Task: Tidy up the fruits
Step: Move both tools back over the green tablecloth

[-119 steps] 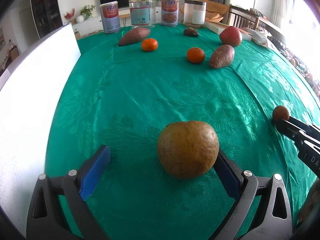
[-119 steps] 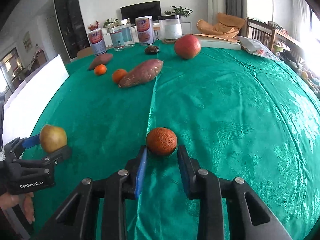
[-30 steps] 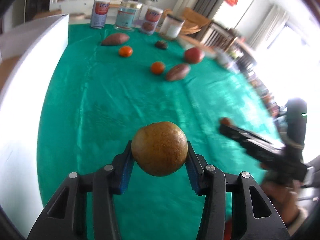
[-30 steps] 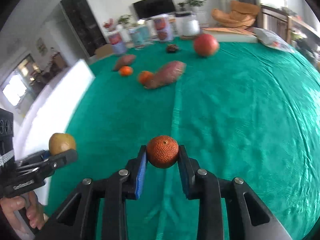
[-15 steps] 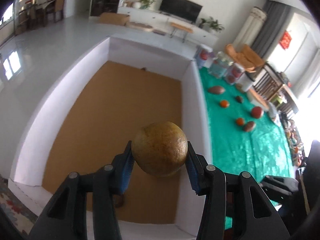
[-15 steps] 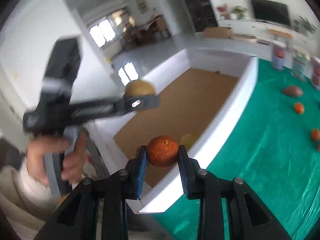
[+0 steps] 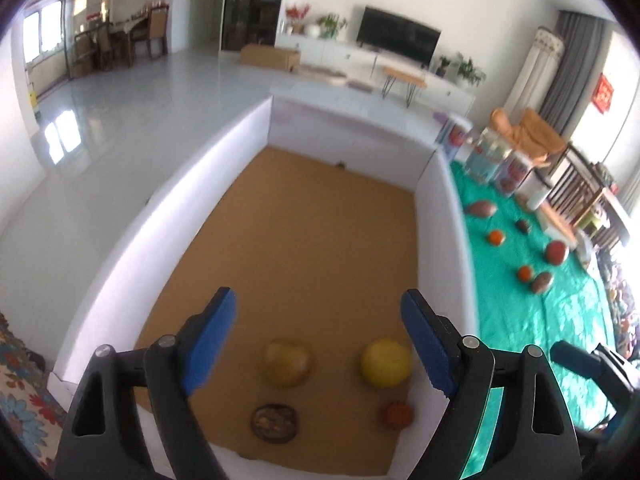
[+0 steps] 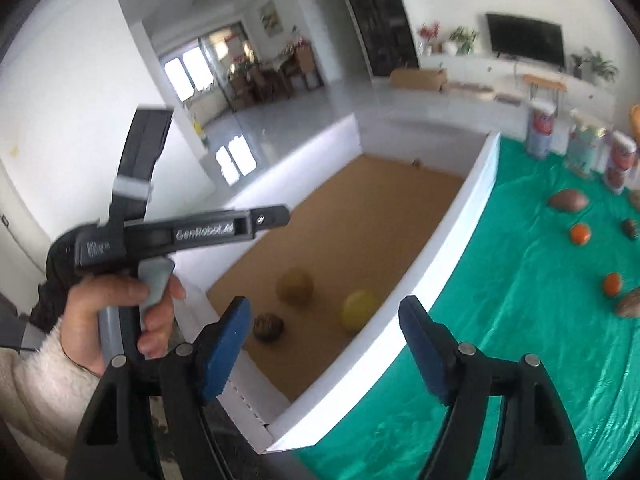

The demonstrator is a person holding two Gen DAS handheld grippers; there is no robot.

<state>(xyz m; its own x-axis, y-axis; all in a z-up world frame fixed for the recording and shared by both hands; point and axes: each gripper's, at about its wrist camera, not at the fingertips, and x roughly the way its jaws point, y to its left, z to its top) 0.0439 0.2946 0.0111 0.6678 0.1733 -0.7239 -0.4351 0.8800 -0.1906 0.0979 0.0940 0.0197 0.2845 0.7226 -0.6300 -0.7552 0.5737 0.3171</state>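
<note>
Your left gripper (image 7: 318,338) and right gripper (image 8: 324,340) gape wide, empty. Below: round, apparently russet pear (image 7: 287,362) on the box's (image 7: 444,208) cardboard floor.

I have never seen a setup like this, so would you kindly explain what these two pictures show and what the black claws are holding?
There is no robot here: a person holds a hand-operated two-finger gripper in each hand, and each gripper carries a fisheye camera looking along its fingers. One picture comes from the left gripper, the other from the right gripper, where the person's left hand is also seen. Both grippers are open and hold nothing. Below them is a white-walled box with a brown floor, containing a brownish pear, a yellow fruit, a small orange-red fruit and a dark round fruit. Beside it, a green tablecloth carries tangerines, sweet potatoes and jars.
</note>
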